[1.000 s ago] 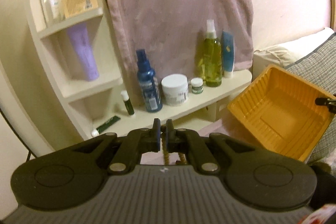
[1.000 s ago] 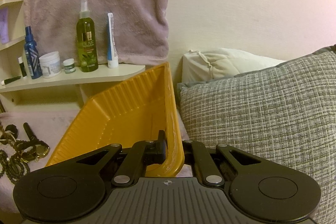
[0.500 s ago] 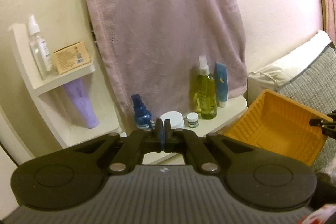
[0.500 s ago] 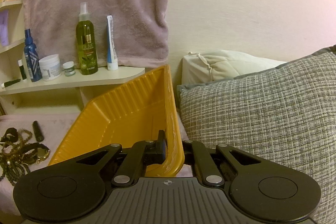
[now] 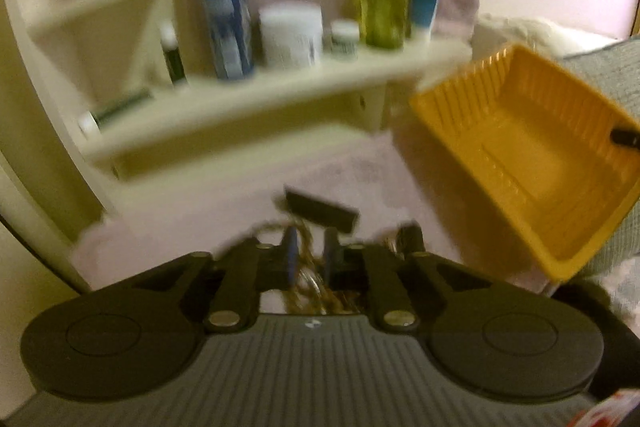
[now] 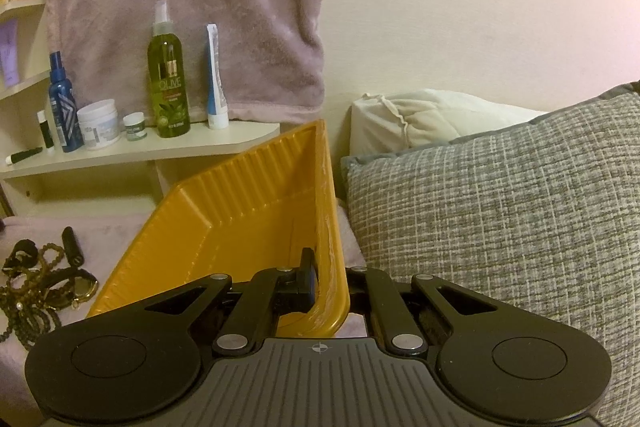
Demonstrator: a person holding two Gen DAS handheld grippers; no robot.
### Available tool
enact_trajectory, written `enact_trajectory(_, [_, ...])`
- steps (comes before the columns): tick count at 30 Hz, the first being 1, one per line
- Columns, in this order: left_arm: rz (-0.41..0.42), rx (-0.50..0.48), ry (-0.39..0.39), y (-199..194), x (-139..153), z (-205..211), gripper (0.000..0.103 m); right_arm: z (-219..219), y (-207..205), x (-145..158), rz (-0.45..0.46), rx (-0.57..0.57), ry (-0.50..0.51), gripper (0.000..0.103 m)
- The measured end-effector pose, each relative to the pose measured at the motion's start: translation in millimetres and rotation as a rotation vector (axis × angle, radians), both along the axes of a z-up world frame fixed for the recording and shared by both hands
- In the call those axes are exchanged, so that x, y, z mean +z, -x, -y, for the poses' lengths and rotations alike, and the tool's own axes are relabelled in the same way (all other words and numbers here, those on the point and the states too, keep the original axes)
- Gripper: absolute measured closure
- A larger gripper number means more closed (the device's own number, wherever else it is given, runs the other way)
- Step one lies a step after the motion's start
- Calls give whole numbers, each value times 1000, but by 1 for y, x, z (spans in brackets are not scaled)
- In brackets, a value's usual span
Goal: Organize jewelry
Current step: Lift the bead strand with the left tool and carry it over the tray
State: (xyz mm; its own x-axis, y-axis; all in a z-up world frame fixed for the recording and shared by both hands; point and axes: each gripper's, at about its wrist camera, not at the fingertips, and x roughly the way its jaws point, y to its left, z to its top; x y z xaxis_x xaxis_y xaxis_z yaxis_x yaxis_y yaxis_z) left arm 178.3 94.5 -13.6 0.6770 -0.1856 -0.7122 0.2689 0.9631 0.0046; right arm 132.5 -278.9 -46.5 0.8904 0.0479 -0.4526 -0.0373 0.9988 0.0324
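The jewelry (image 6: 38, 291), a tangle of bead strands, chains and a watch, lies in a heap on the pinkish bed cover (image 6: 104, 227), just left of the yellow tray (image 6: 240, 219). The left tongs (image 5: 310, 257) hang right over that heap with the jaws opening; gold chain shows between them, though the blur hides whether the pads touch it. The right tongs (image 6: 326, 281) are clenched on the tray's rim, holding it tilted on edge with its open side toward the heap.

The likely trouble is the tangle: a pinch on one strand could drag the whole knot along, or a thin chain could slip free over the bed. A dark tube-like thing (image 5: 320, 209) lies just beyond the tips and could get nudged. The shelf (image 6: 140, 151) of bottles and jars, the hanging towel (image 6: 184, 7) and the grey cushion (image 6: 500, 207) stand clear of the path.
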Motion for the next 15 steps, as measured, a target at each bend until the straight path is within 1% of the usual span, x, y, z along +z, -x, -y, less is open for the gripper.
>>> enact_trajectory(2, [-30, 10, 21, -3, -15, 2, 84, 0, -1, 0, -3, 0, -3, 97])
enact_trajectory(4, [-43, 19, 38, -5, -26, 6, 77, 1, -1, 0, -4, 0, -3, 97])
enact_trajectory(7, [-55, 33, 49, -10, -37, 12, 77, 1, -2, 0, -5, 1, -4, 97])
enact_trajectory(13, [-83, 70, 40, -24, -56, 16, 77, 4, -5, -2, -18, 4, -11, 98])
enact_trajectory(15, [-80, 82, 36, -26, -59, 15, 78, 4, -6, -3, -20, 6, -11, 97])
